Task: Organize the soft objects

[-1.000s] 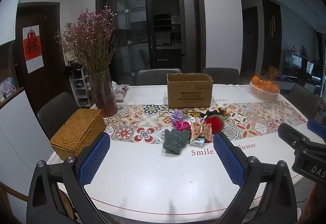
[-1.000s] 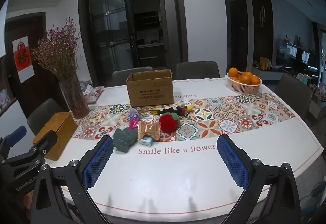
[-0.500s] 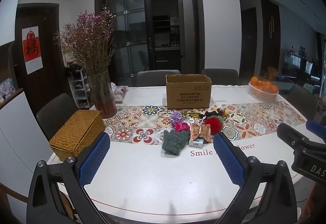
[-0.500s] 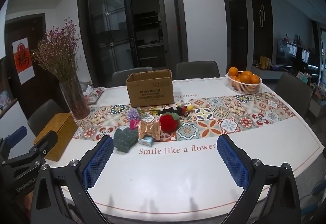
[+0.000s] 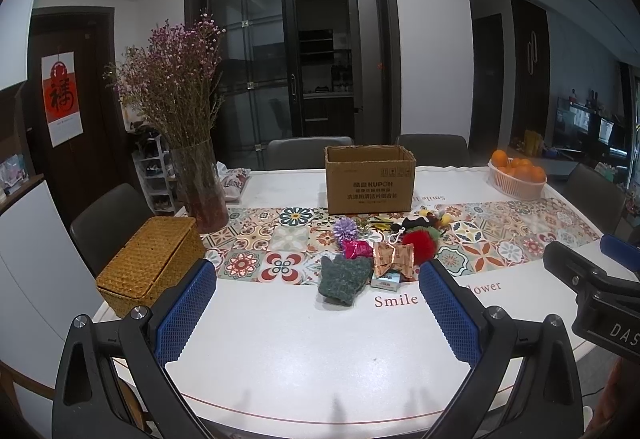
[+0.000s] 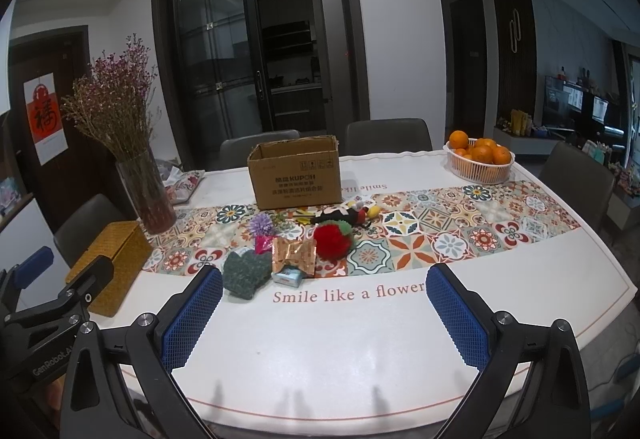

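A pile of small things lies mid-table: a green knitted glove (image 5: 344, 277) (image 6: 245, 272), a red pompom (image 5: 420, 244) (image 6: 333, 236), a copper foil bow (image 5: 394, 257) (image 6: 294, 253), a purple flower (image 5: 346, 229) (image 6: 261, 224), a pink item (image 5: 356, 249), a black plush toy (image 6: 340, 216) and a small box (image 6: 286, 277). Behind them stands an open cardboard box (image 5: 370, 179) (image 6: 295, 172). My left gripper (image 5: 318, 313) and right gripper (image 6: 324, 319) hover open over the near table edge, short of the pile, holding nothing.
A woven lidded basket (image 5: 150, 265) (image 6: 110, 265) sits at the table's left. A glass vase of dried flowers (image 5: 198, 185) (image 6: 146, 193) stands behind it. A basket of oranges (image 5: 517, 177) (image 6: 479, 158) is at the far right. Chairs ring the white table (image 5: 304, 359).
Both views have shifted only slightly; the pile and boxes lie as before, and both grippers stay open.
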A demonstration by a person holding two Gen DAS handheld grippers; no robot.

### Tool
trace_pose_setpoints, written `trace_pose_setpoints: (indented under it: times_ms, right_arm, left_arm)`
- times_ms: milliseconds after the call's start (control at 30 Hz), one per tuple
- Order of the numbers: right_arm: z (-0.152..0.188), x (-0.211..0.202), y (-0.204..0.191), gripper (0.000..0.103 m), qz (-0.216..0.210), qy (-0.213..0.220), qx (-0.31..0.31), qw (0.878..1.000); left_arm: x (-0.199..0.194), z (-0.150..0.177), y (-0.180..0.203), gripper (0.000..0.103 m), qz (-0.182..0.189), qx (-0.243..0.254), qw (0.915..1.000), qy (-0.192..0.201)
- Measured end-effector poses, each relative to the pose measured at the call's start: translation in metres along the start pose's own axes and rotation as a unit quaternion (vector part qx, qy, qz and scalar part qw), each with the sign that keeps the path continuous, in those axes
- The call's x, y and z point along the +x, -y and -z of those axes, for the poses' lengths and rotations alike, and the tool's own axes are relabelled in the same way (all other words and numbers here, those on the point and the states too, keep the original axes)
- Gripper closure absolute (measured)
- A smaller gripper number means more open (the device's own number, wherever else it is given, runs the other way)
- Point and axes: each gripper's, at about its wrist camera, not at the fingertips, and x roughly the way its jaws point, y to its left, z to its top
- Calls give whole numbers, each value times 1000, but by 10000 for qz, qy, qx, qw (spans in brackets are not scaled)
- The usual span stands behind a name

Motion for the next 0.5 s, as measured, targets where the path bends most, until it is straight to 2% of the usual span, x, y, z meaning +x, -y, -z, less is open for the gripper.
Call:
trace_pose_setpoints:
  times_ms: [500]
  right_arm:
    - [0,2,-1,0,-1,-16,3,10000]
  left_arm:
    - [3,1,-1,0,11,6,10000,-4]
